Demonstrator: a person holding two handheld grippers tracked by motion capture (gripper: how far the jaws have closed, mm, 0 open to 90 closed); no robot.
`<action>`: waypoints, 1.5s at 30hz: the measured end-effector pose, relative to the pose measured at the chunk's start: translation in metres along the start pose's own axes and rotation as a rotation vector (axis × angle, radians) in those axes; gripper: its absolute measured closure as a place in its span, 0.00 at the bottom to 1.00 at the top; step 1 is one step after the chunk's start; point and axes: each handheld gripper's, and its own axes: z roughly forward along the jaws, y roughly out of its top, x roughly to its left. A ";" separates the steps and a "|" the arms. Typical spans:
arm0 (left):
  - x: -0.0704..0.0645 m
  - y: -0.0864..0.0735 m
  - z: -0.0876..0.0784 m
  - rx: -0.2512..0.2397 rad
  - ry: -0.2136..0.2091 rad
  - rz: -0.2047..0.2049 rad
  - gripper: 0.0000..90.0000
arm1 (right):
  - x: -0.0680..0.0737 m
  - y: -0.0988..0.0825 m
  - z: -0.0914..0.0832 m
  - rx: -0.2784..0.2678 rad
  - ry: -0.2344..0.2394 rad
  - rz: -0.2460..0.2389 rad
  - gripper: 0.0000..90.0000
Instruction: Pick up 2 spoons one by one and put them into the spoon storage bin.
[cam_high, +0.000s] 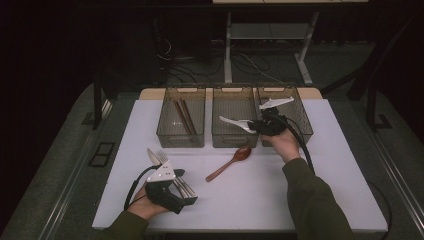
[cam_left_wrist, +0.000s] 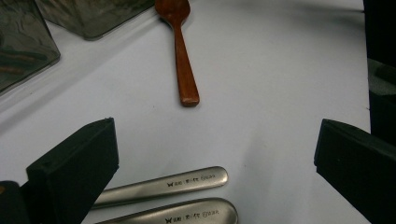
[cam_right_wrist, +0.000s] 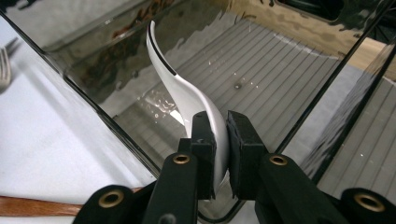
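White spoon (cam_right_wrist: 189, 95) sits pinched in my right hand-held gripper (cam_right_wrist: 220, 140), handle pointing out over the middle bin (cam_high: 235, 117). My left hand-held gripper (cam_left_wrist: 215, 154) rests spread.

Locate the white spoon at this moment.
In the high view, the white spoon is clamped in the right hand-held gripper, held over the middle bin, with the wooden spoon lying on the table below.
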 end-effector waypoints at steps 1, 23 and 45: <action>0.000 0.000 0.000 0.000 0.000 0.001 0.00 | 0.000 0.000 0.001 0.007 0.002 -0.007 0.91; -0.001 0.000 0.000 -0.006 0.000 -0.006 0.00 | 0.007 0.001 -0.016 -0.075 0.047 0.030 0.67; -0.001 0.000 0.001 0.002 -0.001 -0.003 0.00 | 0.042 -0.031 -0.016 -0.015 0.184 -0.050 1.00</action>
